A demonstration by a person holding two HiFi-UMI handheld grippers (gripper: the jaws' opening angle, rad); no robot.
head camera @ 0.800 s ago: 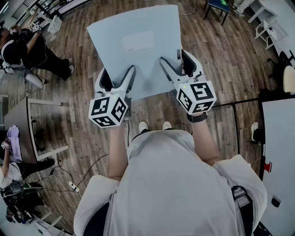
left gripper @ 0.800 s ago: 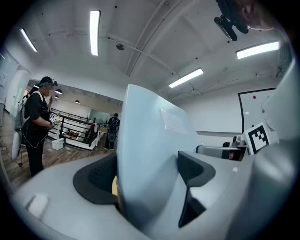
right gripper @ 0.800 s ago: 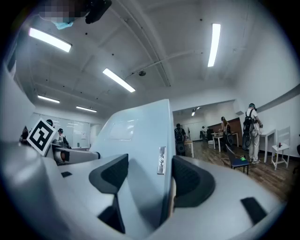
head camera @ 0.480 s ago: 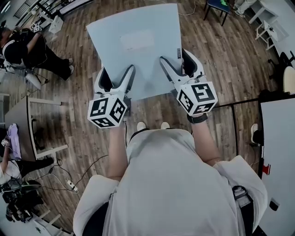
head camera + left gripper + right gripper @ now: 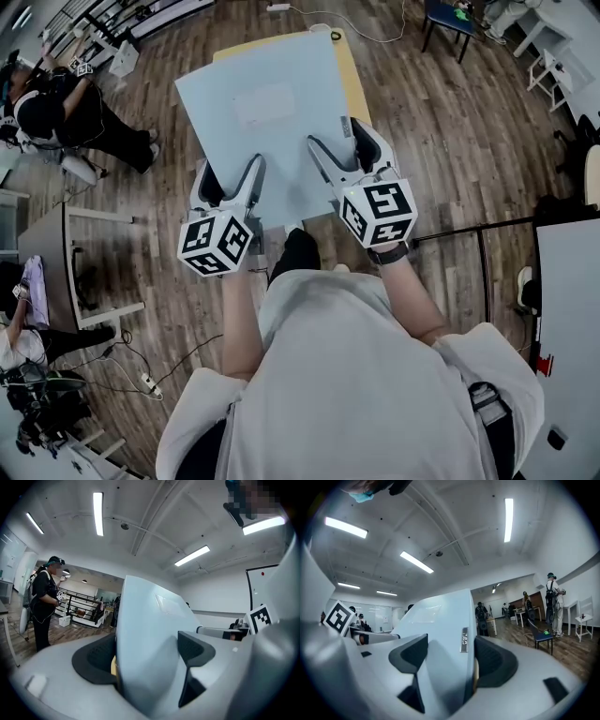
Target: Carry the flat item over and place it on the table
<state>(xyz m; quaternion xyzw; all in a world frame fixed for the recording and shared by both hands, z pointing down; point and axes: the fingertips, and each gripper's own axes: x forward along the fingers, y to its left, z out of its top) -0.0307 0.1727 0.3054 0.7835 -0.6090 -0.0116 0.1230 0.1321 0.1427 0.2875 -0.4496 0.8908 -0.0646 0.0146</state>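
The flat item is a pale blue board (image 5: 272,112) with a faint rectangular label, held level in the air ahead of me. My left gripper (image 5: 232,178) is shut on its near left edge and my right gripper (image 5: 339,141) on its near right edge. In the left gripper view the board (image 5: 145,634) stands between the dark pads (image 5: 93,660). The right gripper view shows the board (image 5: 445,630) pinched the same way. A yellowish wooden table (image 5: 350,75) shows under the board's far and right edges.
A person in black (image 5: 56,108) sits at the far left by a white desk (image 5: 47,244). A white table (image 5: 567,300) stands at the right, a blue chair (image 5: 445,17) at the back. Cables (image 5: 141,375) lie on the wooden floor.
Both grippers and the board have shifted a little to the left and forward. The yellowish table has come into view under the board's far edge. My leg has stepped forward.
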